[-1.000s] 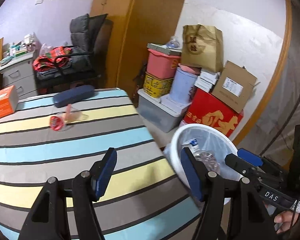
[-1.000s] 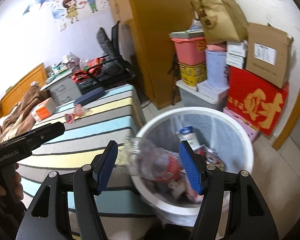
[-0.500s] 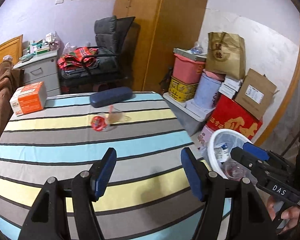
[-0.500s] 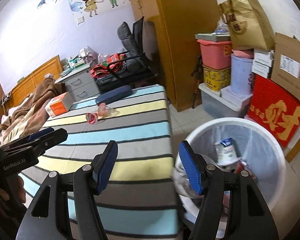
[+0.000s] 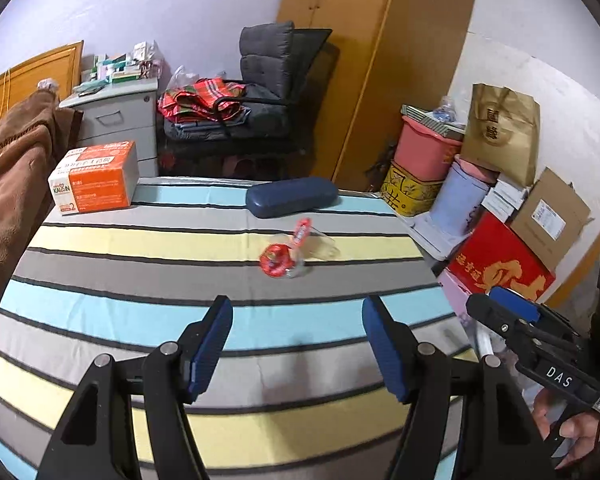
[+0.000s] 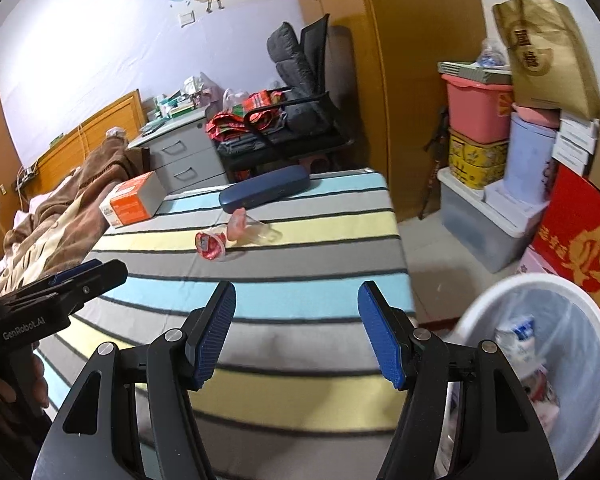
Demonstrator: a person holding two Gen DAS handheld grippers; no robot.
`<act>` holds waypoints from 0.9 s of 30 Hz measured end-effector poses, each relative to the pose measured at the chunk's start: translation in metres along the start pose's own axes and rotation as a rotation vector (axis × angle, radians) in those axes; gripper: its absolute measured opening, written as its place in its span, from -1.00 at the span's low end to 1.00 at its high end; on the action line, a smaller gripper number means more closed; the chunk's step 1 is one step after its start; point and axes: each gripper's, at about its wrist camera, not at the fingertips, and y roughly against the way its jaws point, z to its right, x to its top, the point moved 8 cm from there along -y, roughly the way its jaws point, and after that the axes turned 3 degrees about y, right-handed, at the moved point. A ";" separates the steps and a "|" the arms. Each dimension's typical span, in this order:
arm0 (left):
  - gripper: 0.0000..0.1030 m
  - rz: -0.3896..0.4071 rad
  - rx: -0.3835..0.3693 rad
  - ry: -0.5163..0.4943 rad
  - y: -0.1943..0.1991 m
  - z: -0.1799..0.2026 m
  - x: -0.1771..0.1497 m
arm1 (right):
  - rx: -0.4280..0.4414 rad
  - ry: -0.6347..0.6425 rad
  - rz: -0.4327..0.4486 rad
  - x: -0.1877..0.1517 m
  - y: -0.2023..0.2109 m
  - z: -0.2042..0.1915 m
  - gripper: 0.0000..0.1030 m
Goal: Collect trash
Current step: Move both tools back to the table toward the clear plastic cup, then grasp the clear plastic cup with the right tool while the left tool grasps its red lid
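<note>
Here, largest first.
Table: the striped cloth [image 5: 140, 316] spreads under both grippers and carries everything not yet collected.
Bin: the white lined trash bin [image 6: 580, 312] stands on the floor beside the table's right edge, with wrappers and a bottle already in it.
Non-trash: an orange box [image 5: 94, 178] and a dark blue case [image 5: 292, 197] lie at the far side of the table.
Trash: a crumpled clear cup with a red wrapper [image 5: 290, 254] lies mid-table, just in front of the case.
Left gripper [image 5: 296, 346]: jaws apart, nothing between them.
Right gripper [image 6: 296, 330]: jaws apart, also empty.
Risk: the thin cup may skid or buckle under a one-sided pinch; overreaching could nudge the case instead.
</note>
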 end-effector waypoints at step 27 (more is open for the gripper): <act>0.35 -0.159 0.043 -0.065 -0.125 -0.012 0.014 | 0.125 0.031 -0.093 0.032 -0.098 -0.007 0.26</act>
